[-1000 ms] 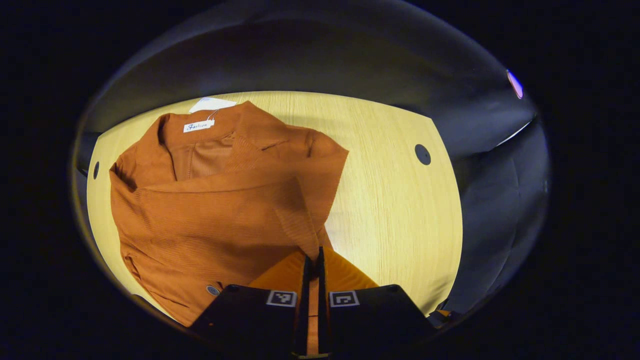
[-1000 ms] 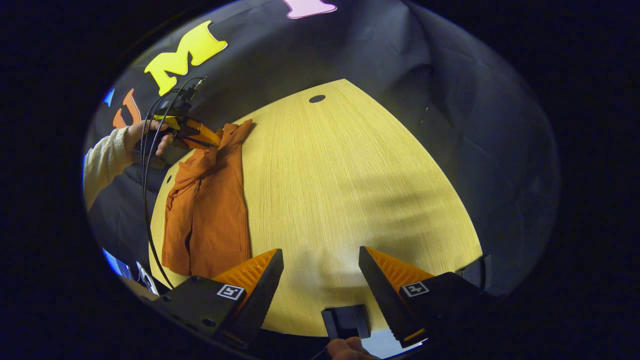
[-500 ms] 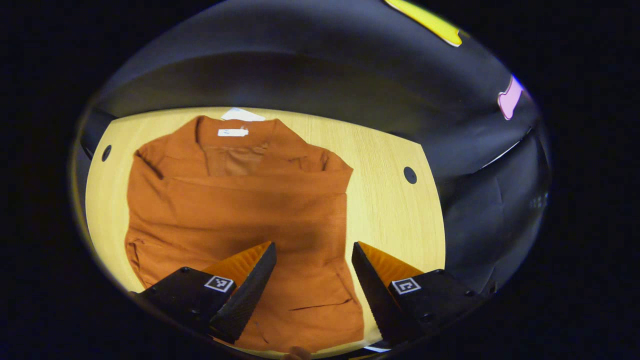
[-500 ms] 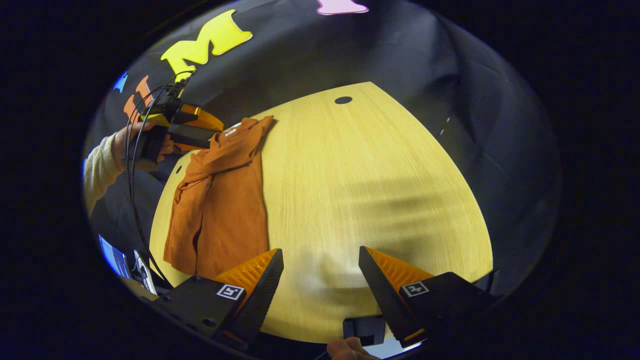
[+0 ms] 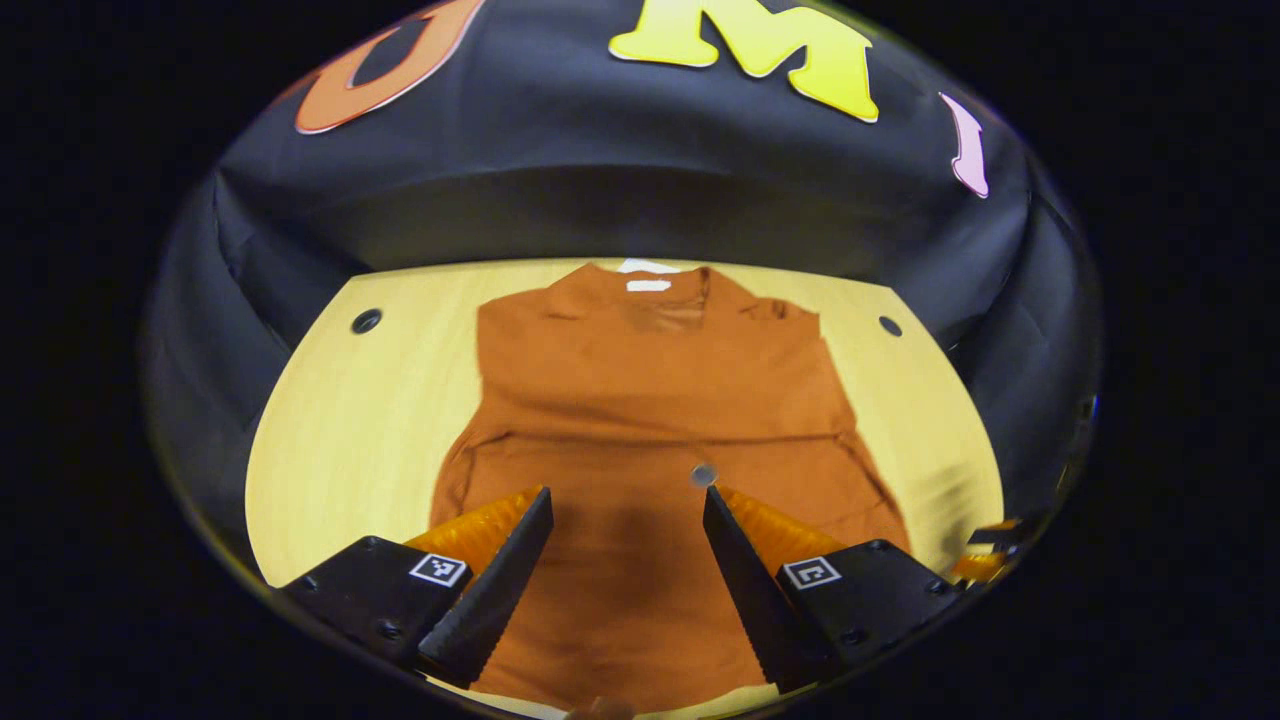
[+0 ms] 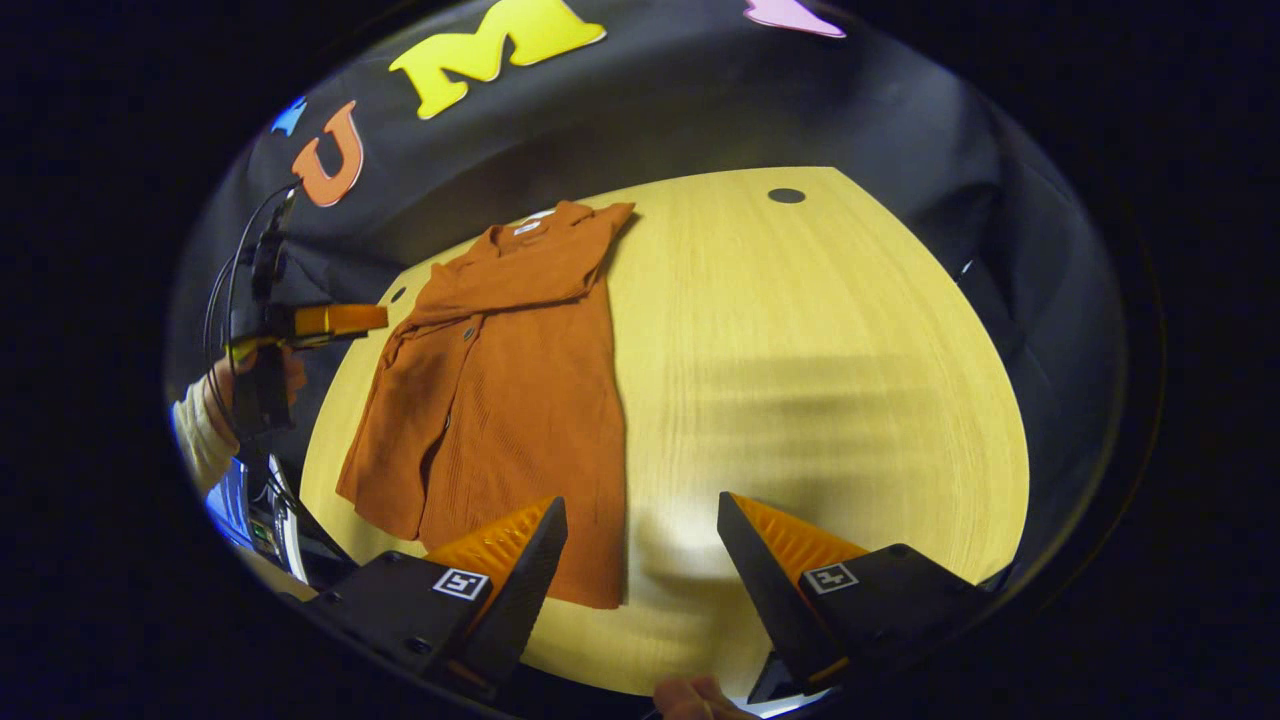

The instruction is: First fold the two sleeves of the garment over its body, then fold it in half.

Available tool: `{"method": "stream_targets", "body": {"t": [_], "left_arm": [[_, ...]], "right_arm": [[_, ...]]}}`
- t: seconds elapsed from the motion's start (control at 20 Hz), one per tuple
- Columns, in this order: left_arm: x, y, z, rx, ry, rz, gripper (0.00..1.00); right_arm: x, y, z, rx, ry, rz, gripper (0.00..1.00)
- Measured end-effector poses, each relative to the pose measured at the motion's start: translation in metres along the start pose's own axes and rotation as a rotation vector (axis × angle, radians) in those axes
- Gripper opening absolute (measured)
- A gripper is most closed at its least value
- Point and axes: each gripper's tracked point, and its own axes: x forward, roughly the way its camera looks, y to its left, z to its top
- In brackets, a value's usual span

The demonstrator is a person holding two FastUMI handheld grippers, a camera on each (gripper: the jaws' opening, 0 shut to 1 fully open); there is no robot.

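A rust-orange garment (image 5: 650, 400) lies flat on the wooden table (image 5: 350, 430), collar at the far end, with a sleeve folded across its body. My left gripper (image 5: 627, 500) hovers open over the hem half, nothing between its fingers. In the right gripper view the garment (image 6: 510, 350) covers the table's left part. My right gripper (image 6: 640, 505) stands open by the lower right corner of the cloth, over bare table (image 6: 800, 350). The left gripper (image 6: 330, 320) is seen there too, held by a hand (image 6: 250, 375) off the table's left edge.
Round holes sit in the tabletop's far corners (image 5: 366, 321) (image 5: 889, 326) (image 6: 786, 195). Black cables (image 6: 225, 300) hang from the left gripper. Black cloth walls close in the table on all far sides. Bare wood spreads to the right of the garment.
The left gripper, shut on orange cloth a second ago, has opened, let go and drawn back to face the garment from the hem side. The right gripper has come slightly nearer the garment.
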Motion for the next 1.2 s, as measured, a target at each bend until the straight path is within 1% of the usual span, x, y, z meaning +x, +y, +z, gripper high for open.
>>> {"method": "stream_targets", "body": {"t": [0.1, 0.15, 0.2, 0.25, 0.35, 0.45, 0.5, 0.55, 0.6, 0.65, 0.75, 0.8, 0.85, 0.9, 1.0, 1.05, 1.1, 1.2], "left_arm": [[-0.012, 0.033, -0.036, 0.002, 0.006, 0.057, 0.99], [-0.016, 0.044, -0.054, -0.006, 0.027, 0.068, 0.98], [-0.02, 0.05, -0.068, -0.011, 0.042, 0.081, 0.98], [-0.023, 0.06, -0.083, -0.016, 0.057, 0.095, 0.98], [-0.032, 0.077, -0.109, -0.029, 0.086, 0.116, 0.99], [-0.039, 0.082, -0.132, -0.056, 0.156, 0.104, 0.98], [-0.042, 0.083, -0.146, -0.081, 0.197, 0.08, 0.98], [-0.047, 0.082, -0.157, -0.12, 0.238, 0.044, 1.0], [-0.047, 0.087, -0.165, -0.151, 0.262, 0.024, 0.98], [-0.05, 0.093, -0.174, -0.175, 0.298, 0.009, 0.98], [-0.053, 0.101, -0.19, -0.217, 0.377, -0.055, 0.98], [-0.055, 0.106, -0.188, -0.221, 0.39, -0.093, 0.98], [-0.056, 0.11, -0.186, -0.219, 0.409, -0.136, 0.96], [-0.057, 0.112, -0.187, -0.229, 0.442, -0.188, 0.94], [-0.063, 0.107, -0.182, -0.289, 0.523, -0.332, 0.92], [-0.064, 0.104, -0.18, -0.323, 0.56, -0.408, 1.0], [-0.066, 0.105, -0.179, -0.336, 0.6, -0.463, 0.95], [-0.072, 0.105, -0.176, -0.319, 0.63, -0.577, 0.94]], "right_arm": [[0.006, 0.009, -0.004, -0.013, 0.013, 0.0, 0.98], [0.009, 0.013, -0.005, -0.021, 0.018, -0.002, 0.94], [0.012, 0.015, -0.005, -0.031, 0.02, -0.006, 0.94], [0.015, 0.018, -0.005, -0.042, 0.022, -0.01, 0.98], [0.021, 0.018, -0.007, -0.061, 0.031, -0.027, 0.98], [0.024, 0.015, -0.008, -0.065, 0.054, -0.041, 0.98], [0.027, 0.014, -0.009, -0.06, 0.071, -0.04, 0.98], [0.029, 0.012, -0.013, -0.051, 0.107, -0.027, 0.98], [0.032, 0.013, -0.015, -0.031, 0.142, -0.001, 0.94], [0.032, 0.016, -0.021, -0.004, 0.193, 0.039, 0.98], [0.03, 0.021, -0.031, 0.057, 0.3, 0.142, 0.98], [0.029, 0.016, -0.035, 0.082, 0.351, 0.165, 0.95], [0.029, 0.013, -0.039, 0.099, 0.396, 0.193, 0.98], [0.026, 0.012, -0.045, 0.108, 0.445, 0.225, 0.98], [0.014, 0.01, -0.058, 0.116, 0.547, 0.302, 0.97], [0.011, 0.007, -0.061, 0.124, 0.57, 0.331, 0.97], [0.012, 0.006, -0.059, 0.142, 0.578, 0.356, 0.97], [0.014, 0.006, -0.057, 0.171, 0.594, 0.391, 0.96]]}}
